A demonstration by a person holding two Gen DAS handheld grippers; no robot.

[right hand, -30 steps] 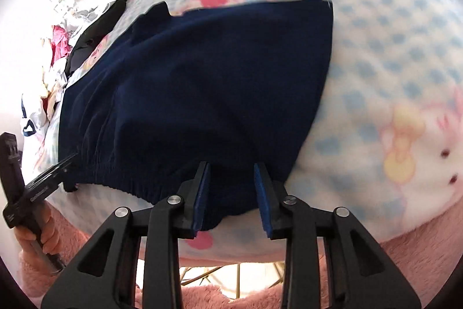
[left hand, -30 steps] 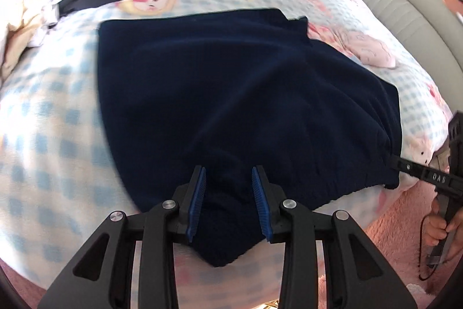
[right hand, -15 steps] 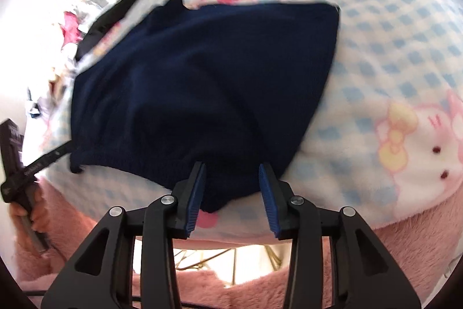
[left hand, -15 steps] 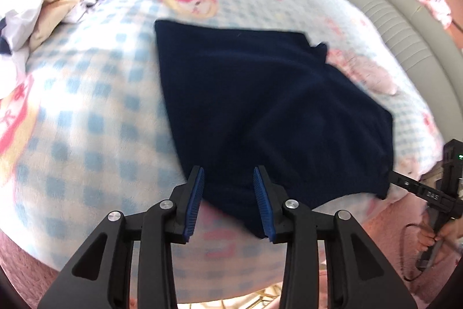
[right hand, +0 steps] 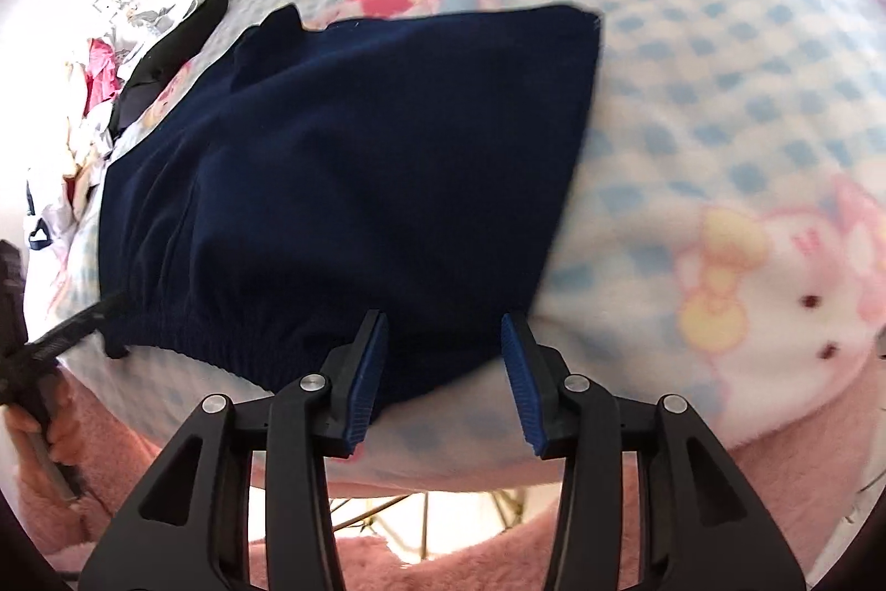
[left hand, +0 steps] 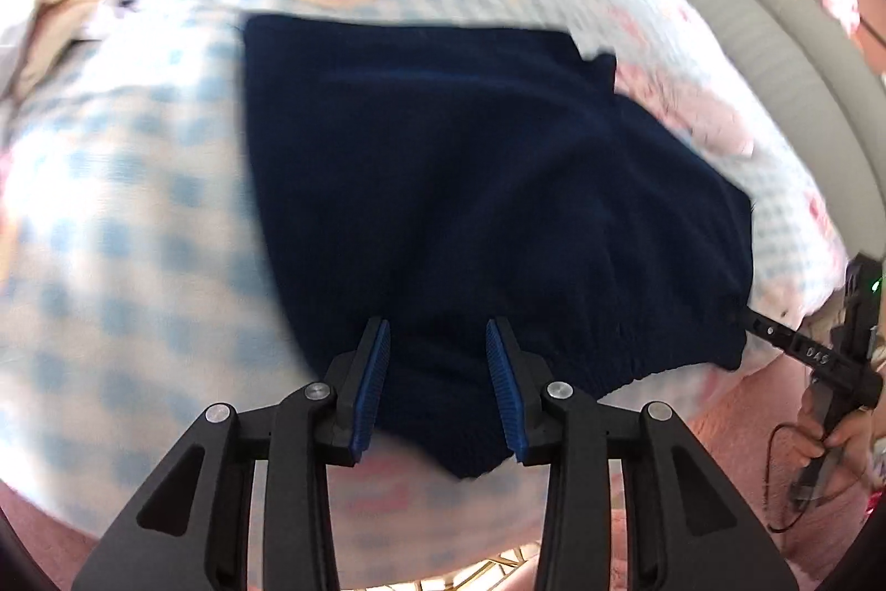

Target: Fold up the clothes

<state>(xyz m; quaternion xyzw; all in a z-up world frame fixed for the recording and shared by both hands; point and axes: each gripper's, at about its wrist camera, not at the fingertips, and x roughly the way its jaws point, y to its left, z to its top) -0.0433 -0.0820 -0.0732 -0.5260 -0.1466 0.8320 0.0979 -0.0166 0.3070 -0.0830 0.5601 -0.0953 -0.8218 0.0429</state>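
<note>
Navy shorts [left hand: 470,181] lie flat on the checked bed [left hand: 127,214], waistband nearest — left claw [left hand: 437,380] agape at one waistband corner, right claw [right hand: 443,369] agape at the other, legs running toward 12 o'clock, each claw equally near.

Both wrist views look closely along their fingers, sharing the navy garment [left hand: 470,181] from opposite corners
</note>
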